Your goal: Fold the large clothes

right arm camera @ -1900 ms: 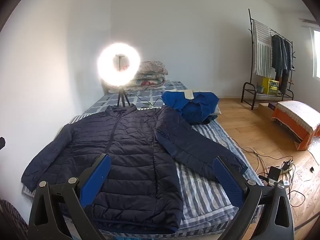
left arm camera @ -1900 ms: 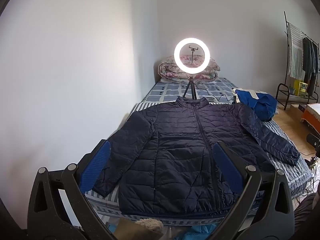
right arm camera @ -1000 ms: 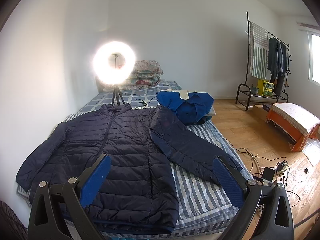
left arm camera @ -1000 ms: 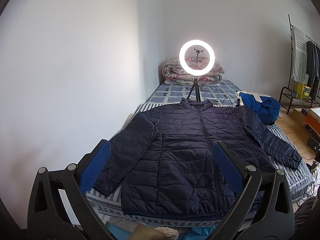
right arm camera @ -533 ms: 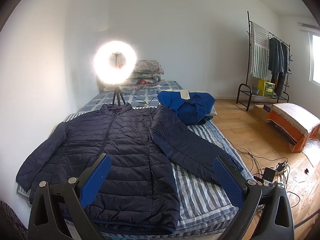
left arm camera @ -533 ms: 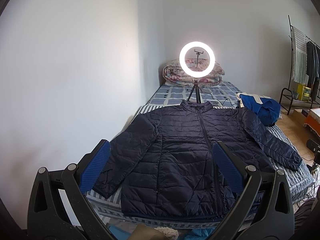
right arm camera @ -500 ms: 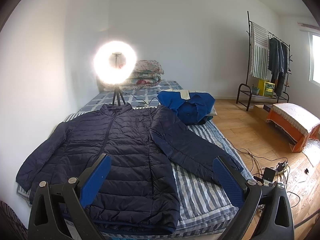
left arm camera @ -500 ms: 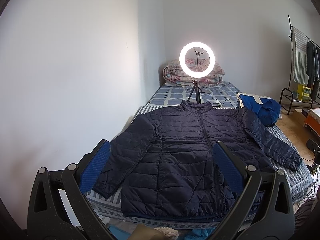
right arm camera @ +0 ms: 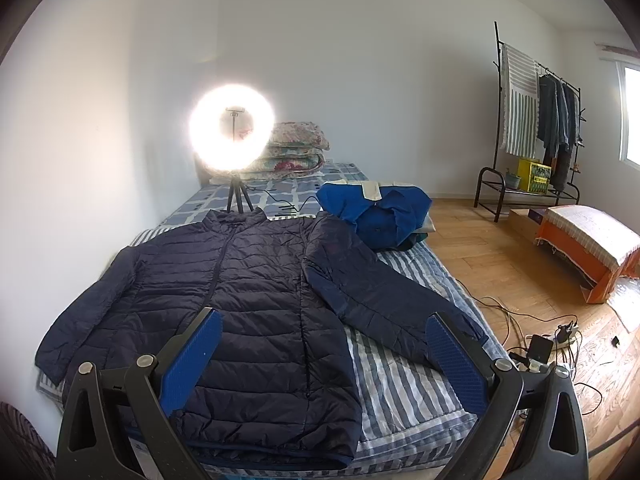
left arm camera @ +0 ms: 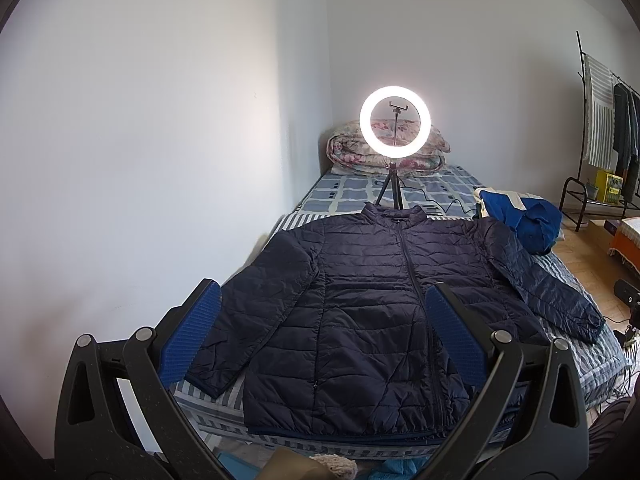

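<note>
- White walls are enclosing a bed [right arm camera: 404, 384] that is wearing a striped blue-and-white cover.
- A navy puffer jacket [left arm camera: 360, 316] is lying flat on the bed, front up, zipped, sleeves spreading out to both sides.
- A ring light [left arm camera: 395, 127] is glowing on its tripod just behind the collar.
- A blue garment [right arm camera: 380, 210] is sitting bunched near the jacket's far sleeve.
- The left gripper [left arm camera: 320, 328] is hovering wide open, gripping nothing.
- The right gripper [right arm camera: 322, 346] is likewise gaping and empty above the hem.
</note>
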### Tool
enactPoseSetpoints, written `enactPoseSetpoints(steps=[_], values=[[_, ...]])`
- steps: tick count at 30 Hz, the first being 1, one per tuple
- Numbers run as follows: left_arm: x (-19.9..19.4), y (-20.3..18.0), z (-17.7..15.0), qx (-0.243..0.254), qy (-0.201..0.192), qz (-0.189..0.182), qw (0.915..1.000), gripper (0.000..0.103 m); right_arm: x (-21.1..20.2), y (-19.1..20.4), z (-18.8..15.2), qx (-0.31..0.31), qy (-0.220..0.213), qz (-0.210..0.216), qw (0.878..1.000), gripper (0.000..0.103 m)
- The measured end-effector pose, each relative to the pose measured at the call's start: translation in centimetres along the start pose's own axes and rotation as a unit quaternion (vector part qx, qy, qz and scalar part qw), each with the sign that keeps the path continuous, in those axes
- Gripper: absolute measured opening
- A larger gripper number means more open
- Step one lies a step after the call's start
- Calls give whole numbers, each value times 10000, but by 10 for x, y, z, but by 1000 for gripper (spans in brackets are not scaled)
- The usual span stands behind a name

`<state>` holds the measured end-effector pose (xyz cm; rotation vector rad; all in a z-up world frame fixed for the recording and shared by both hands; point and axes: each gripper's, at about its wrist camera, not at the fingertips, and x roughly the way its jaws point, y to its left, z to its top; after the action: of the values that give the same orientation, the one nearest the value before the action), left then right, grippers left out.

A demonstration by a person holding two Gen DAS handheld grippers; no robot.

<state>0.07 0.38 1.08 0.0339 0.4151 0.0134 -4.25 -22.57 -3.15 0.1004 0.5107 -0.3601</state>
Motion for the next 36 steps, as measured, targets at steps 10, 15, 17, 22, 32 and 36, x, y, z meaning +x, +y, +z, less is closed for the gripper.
enactPoseSetpoints(steps=[10, 15, 17, 22, 32, 36], values=[[0, 1, 4, -29, 21, 14, 10000, 103, 0, 3, 1, -11, 2, 50, 10000, 103], [0, 3, 4, -32, 12, 24, 10000, 103, -1, 6, 2, -31, 4, 90, 10000, 103], [2, 5, 4, -46, 17, 33, 10000, 103, -1, 7, 3, -38, 1, 105, 9999, 103], [5, 11, 0, -72, 23, 63, 10000, 103, 0, 12, 4, -74, -15, 152, 9999, 103], [15, 22, -5, -103, 42, 219, 9997, 103, 6, 33, 12, -232, 2, 396, 9989, 103], [19, 30, -8, -126, 26, 342, 9993, 103, 12, 51, 20, -354, -3, 550, 9979, 103]])
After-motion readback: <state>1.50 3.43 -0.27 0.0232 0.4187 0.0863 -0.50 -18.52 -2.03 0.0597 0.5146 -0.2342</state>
